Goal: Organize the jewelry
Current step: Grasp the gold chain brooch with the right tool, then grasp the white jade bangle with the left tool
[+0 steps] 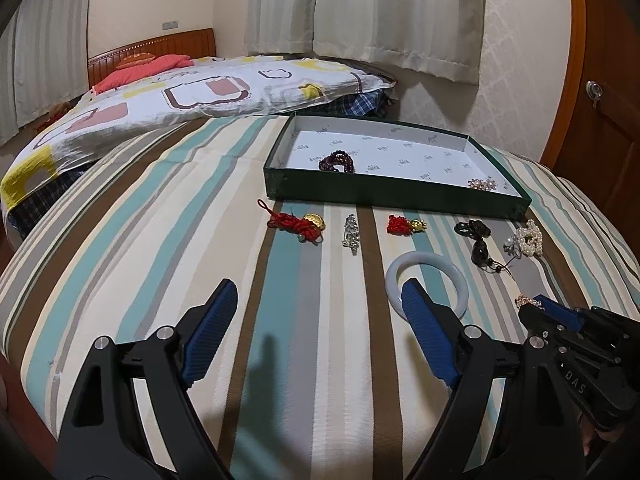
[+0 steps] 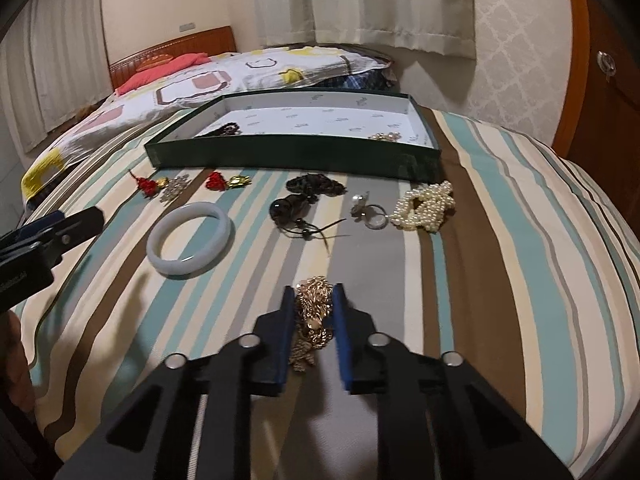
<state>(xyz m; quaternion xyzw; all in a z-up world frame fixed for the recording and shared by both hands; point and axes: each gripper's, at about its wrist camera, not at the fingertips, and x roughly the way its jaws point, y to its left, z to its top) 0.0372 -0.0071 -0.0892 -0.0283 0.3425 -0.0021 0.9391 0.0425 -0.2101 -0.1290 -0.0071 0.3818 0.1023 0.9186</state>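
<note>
My right gripper (image 2: 313,292) is shut on a gold chain (image 2: 314,312) that lies bunched on the striped cloth (image 2: 520,280); in the left wrist view the right gripper (image 1: 534,304) shows at the right with the gold chain (image 1: 526,301) at its tip. My left gripper (image 1: 316,292) hangs open above the cloth with nothing between its fingers; its right finger overlaps the white bangle (image 1: 430,262). A dark green tray (image 1: 400,194) at the back holds a dark red bead bracelet (image 1: 338,162) and a pale floral piece (image 1: 482,184).
In a row before the tray lie two red knot charms (image 2: 146,186) (image 2: 218,181), a silver brooch (image 2: 175,189), black beads (image 2: 316,186), a ring (image 2: 374,216) and a pearl bracelet (image 2: 426,208). A bed with a patterned quilt (image 1: 160,96) stands behind; a wooden door (image 1: 600,120) is at right.
</note>
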